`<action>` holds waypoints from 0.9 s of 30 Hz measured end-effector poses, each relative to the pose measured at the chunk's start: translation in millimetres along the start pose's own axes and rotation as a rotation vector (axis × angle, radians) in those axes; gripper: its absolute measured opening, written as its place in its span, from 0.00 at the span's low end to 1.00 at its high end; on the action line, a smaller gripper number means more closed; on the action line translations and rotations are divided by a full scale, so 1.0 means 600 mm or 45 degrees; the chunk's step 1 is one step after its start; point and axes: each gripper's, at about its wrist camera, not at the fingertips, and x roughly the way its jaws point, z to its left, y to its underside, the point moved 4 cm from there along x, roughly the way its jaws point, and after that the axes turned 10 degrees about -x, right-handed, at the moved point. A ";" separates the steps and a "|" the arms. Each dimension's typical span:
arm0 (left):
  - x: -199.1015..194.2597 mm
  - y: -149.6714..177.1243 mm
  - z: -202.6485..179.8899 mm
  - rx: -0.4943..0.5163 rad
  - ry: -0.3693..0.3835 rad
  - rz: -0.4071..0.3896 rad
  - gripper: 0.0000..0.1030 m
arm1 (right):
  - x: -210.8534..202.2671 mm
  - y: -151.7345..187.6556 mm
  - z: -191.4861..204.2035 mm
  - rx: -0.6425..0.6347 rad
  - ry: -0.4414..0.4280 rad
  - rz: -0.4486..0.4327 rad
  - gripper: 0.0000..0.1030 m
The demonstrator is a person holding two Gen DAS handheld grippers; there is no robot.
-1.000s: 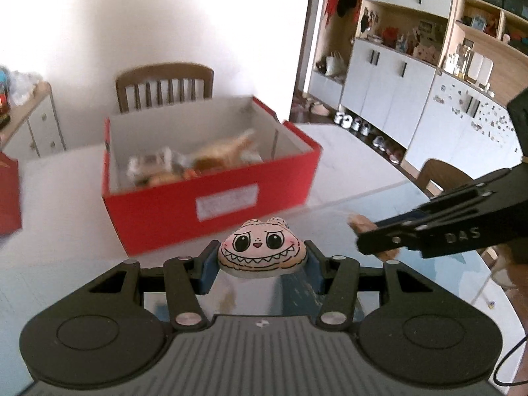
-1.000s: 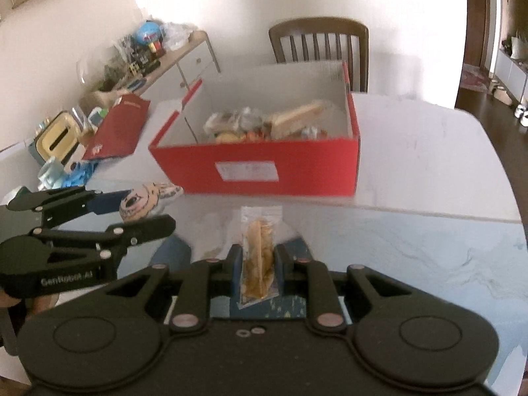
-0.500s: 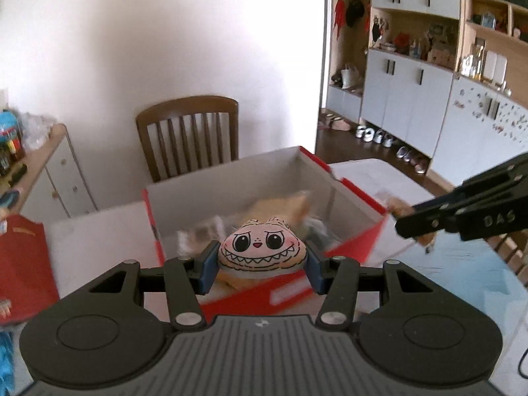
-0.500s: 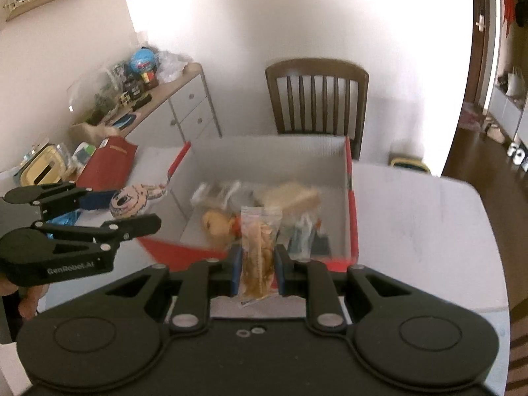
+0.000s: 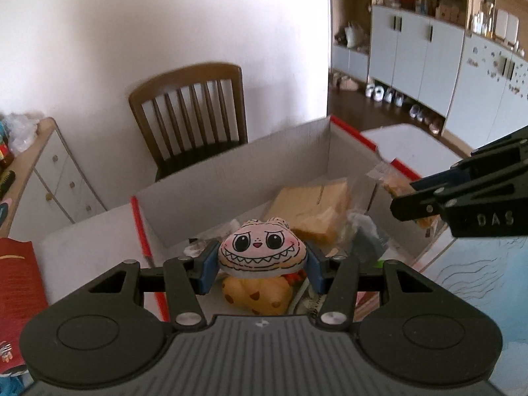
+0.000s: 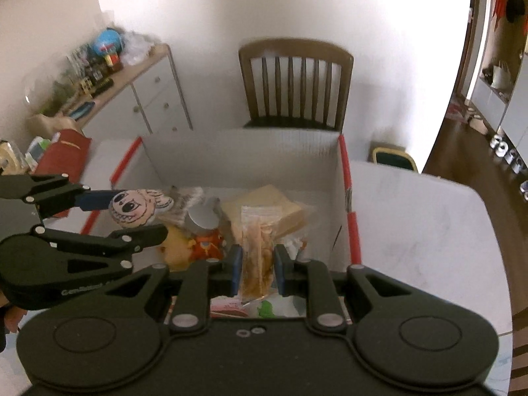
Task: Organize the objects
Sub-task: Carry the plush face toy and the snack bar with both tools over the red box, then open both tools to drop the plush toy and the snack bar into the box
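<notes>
Left gripper (image 5: 260, 265) clamped on the monster-face toy (image 5: 260, 249), above the red box (image 6: 345, 178) | right gripper (image 6: 254, 272) clamped on the snack packet (image 6: 257, 250), also above it | risk: your grippers are near each other; releasing together may make them collide, or the toy bounces out.

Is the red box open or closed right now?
Open: the red box has no lid on top, and its snack packets and toys show inside.

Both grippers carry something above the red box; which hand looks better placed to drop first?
Probably right: the right gripper holds its snack packet over the red box's middle, while the left gripper's monster-face toy hangs nearer the box's left wall.
</notes>
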 end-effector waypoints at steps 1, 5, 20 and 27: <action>0.010 0.002 -0.001 0.001 -0.002 0.014 0.51 | 0.009 0.003 0.001 -0.001 0.007 0.017 0.19; 0.051 0.005 0.000 -0.006 -0.009 0.076 0.51 | 0.035 0.018 0.000 0.005 0.023 0.076 0.19; 0.109 0.024 0.008 -0.096 0.009 0.207 0.51 | 0.069 0.039 -0.010 0.052 0.033 0.140 0.23; 0.113 0.036 0.017 -0.176 0.017 0.237 0.62 | 0.048 0.041 -0.011 0.044 -0.002 0.094 0.33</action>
